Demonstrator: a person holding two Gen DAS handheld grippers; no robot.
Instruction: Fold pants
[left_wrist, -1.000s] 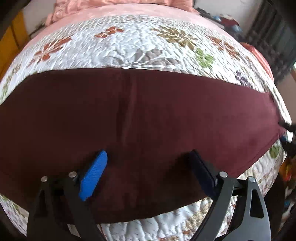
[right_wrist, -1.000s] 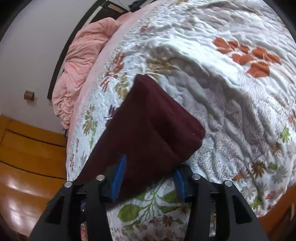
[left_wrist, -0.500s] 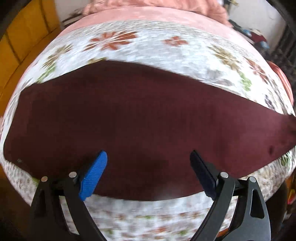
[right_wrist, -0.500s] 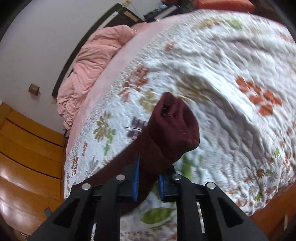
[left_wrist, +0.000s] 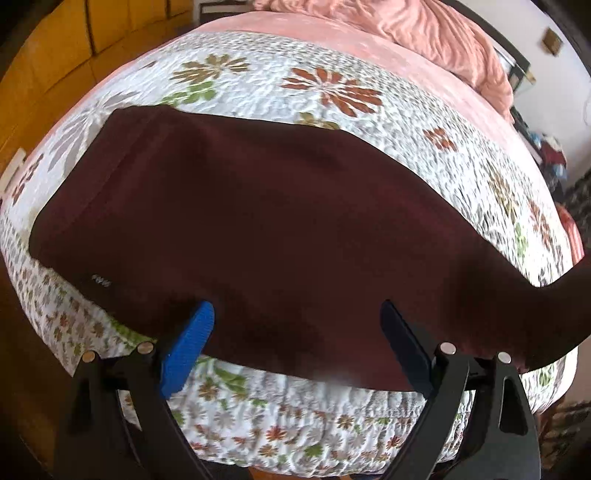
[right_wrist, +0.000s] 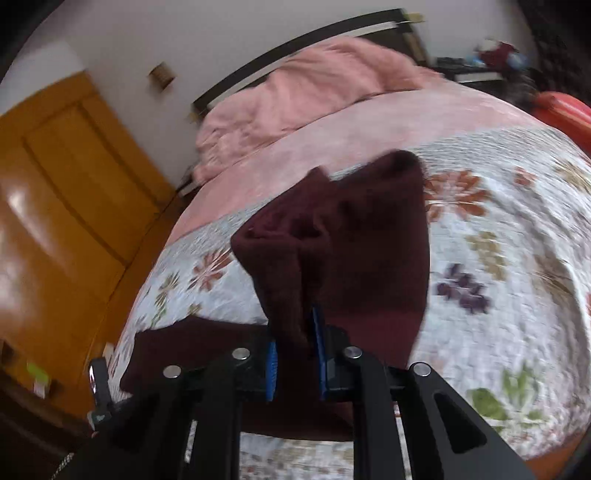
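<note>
Pants: the dark red pants (left_wrist: 280, 221) lie flat on the flowered quilt (left_wrist: 332, 85), long axis from 9 o'clock to 3 o'clock in the left wrist view.
Right claw: the right gripper (right_wrist: 295, 347) is clamped on one end of the pants (right_wrist: 332, 240); that end hangs bunched above the quilt (right_wrist: 498, 240), toward 12 o'clock from the claw.
Left claw: the left gripper (left_wrist: 295, 332) hovers with its jaws wide apart over the near edge of the cloth, holding nothing.
Key relation: I judge the lifted end must travel along the long axis, toward the free end at 9 o'clock.
Nearer hand: the right one.
Around: a pink blanket (right_wrist: 295, 92) at 12 o'clock, a wooden door (right_wrist: 66, 184) at 9 o'clock.
In the way: nothing on the quilt between.
</note>
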